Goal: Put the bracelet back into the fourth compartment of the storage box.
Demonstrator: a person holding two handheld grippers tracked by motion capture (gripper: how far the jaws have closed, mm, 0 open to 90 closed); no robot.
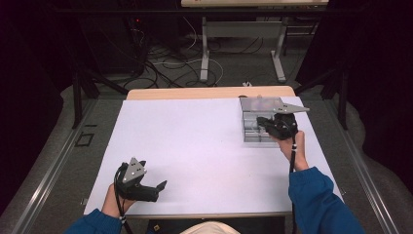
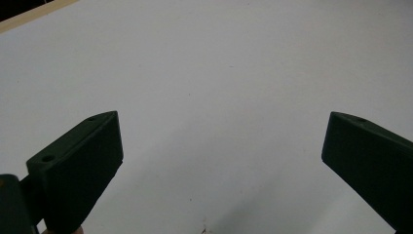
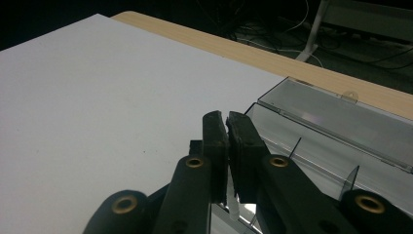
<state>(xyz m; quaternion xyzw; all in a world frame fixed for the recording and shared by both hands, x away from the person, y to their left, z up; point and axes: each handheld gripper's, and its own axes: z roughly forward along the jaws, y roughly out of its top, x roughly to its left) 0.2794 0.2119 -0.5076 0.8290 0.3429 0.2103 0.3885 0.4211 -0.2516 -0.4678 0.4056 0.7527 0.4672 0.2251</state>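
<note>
Clear plastic compartment box (image 1: 257, 124) sits at far right of bench (image 1: 195, 146), lid (image 3: 336, 114) swung open toward far edge, dividers visible inside. White sheet (image 1: 204, 151) covers most of bench top; bare wood strip along far edge. Right claw (image 1: 267, 123) held over near part of box, pointed toward the person's left and slightly away, jaws pressed together with a hairline gap between pads in right gripper view. Something thin and pale below the pads in that view; cannot tell whether pinched or merely part of box wall behind. Right claw (image 3: 227, 146) tips hover above front left corner of box, transparent partitions just to the right of them. Right hand (image 1: 294, 146) wraps gripper body from below, blue sleeve (image 1: 316, 200) entering from bottom edge, cable trailing along wrist. Left claw (image 1: 162, 185) low at near left of bench, well apart from box, pointed toward the right. Left claw (image 2: 221, 161) jaws spread wide in left gripper view, bare white sheet between them, nothing gripped. Left hand (image 1: 114, 204) rests at near edge of bench. Grey three-cornered plate on top of each gripper.
</note>
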